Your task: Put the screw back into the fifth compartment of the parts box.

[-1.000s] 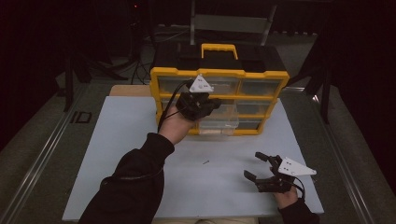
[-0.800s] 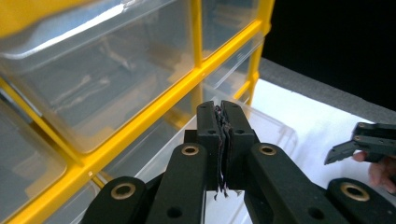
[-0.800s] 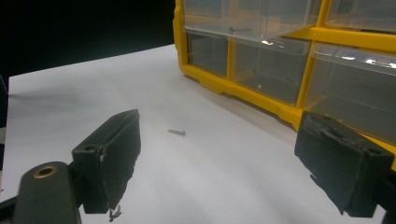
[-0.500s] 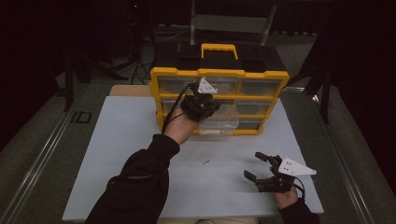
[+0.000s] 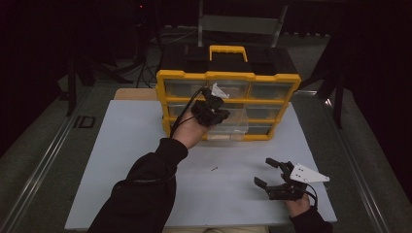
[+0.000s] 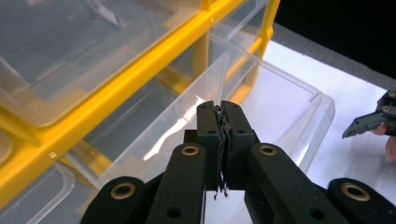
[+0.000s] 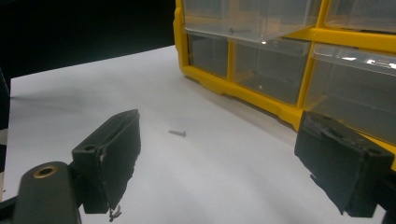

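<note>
- Your left gripper [image 5: 216,112] hangs over the pulled-out clear drawer [image 5: 232,122] of the yellow organizer [image 5: 228,76]; in the left gripper view its jaws are pressed together with nothing between them but frayed pad threads; come down carelessly and you may knock the drawer's thin wall [image 6: 205,74] or push it askew on its rails.
- The small screw [image 5: 214,169] lies loose on the white mat [image 5: 121,145], apart from both grippers and in front of the organizer; a sweep of your sleeve [image 5: 145,189] could roll it off unseen.
- Your right gripper [image 5: 273,177] rests low at the mat's near right with jaws spread wide and empty; the screw [image 7: 177,133] lies ahead between them; it is tiny, so a flat pinch could flick it away.
</note>
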Tool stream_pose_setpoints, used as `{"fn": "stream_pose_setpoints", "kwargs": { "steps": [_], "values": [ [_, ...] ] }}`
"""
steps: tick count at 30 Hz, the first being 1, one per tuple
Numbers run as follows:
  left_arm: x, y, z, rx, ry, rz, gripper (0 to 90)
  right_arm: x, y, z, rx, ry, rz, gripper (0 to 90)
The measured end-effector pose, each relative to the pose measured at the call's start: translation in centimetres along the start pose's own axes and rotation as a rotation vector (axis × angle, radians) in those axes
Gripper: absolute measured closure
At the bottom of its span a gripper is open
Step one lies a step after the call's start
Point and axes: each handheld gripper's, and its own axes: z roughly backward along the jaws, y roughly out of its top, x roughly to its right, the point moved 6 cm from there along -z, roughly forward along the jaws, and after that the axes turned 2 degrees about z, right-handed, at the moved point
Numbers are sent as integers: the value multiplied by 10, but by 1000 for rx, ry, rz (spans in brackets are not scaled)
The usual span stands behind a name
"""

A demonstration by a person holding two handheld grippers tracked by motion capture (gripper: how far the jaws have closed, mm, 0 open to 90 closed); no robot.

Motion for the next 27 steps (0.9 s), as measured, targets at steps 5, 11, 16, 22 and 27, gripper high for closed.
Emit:
{"fn": "stream_pose_setpoints", "kwargs": {
  "steps": [5, 11, 16, 22, 27],
  "values": [
    [2, -1, -4, -36, -4, -7, 875, 0, 0, 0, 2, 2, -2, 143],
    [3, 3, 0, -19, 3, 8, 768, 0, 0, 0, 1, 2, -2, 143],
    [4, 8, 10, 10, 11, 25, 679, 0, 0, 0, 2, 2, -2, 143],
    [8, 8, 25, 38, -16, 28, 606, 0, 0, 0, 0, 0, -1, 143],
    [10, 3, 36, 67, -23, 23, 456, 0, 0, 0, -1, 0, 0, 143]
  ]
}}
